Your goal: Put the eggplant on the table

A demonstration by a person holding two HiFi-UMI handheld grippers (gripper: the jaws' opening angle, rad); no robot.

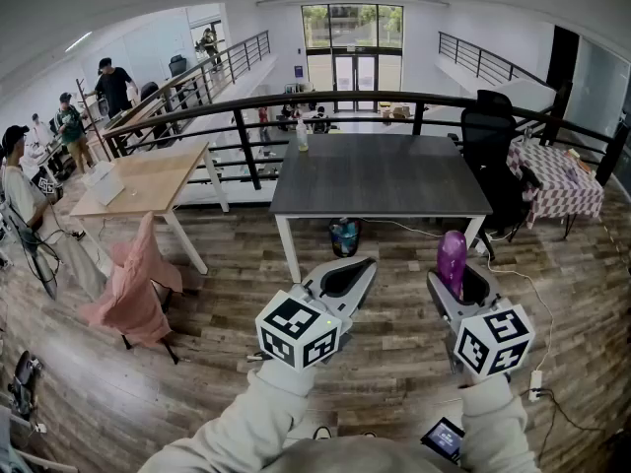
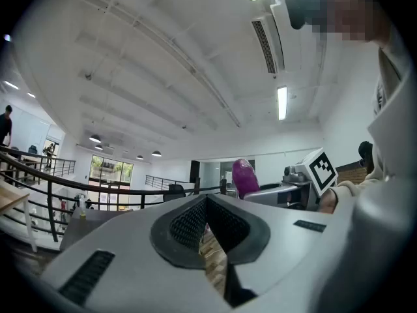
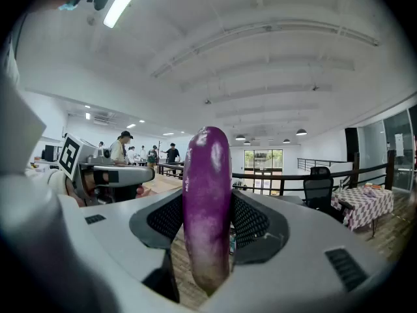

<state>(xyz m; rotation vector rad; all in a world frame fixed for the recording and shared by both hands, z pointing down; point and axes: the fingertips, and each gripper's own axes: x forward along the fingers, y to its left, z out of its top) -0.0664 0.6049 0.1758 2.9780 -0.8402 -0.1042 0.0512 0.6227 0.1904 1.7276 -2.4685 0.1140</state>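
Note:
A purple eggplant [image 1: 452,257] stands upright between the jaws of my right gripper [image 1: 459,282], which is shut on it. In the right gripper view the eggplant [image 3: 206,204] fills the gap between the dark ribbed pads [image 3: 253,218]. My left gripper [image 1: 347,275] is held beside it at the same height, shut with nothing in it; its pads [image 2: 195,223] meet at the tip. The eggplant [image 2: 245,177] also shows in the left gripper view, to the right. The grey table [image 1: 379,175] stands ahead, beyond both grippers.
A bottle [image 1: 302,135] stands at the grey table's far left corner. A black chair [image 1: 490,141] is at its right end and a bin [image 1: 344,236] below it. A wooden table [image 1: 148,177] and a pink draped chair [image 1: 133,284] are left. Several people stand far left.

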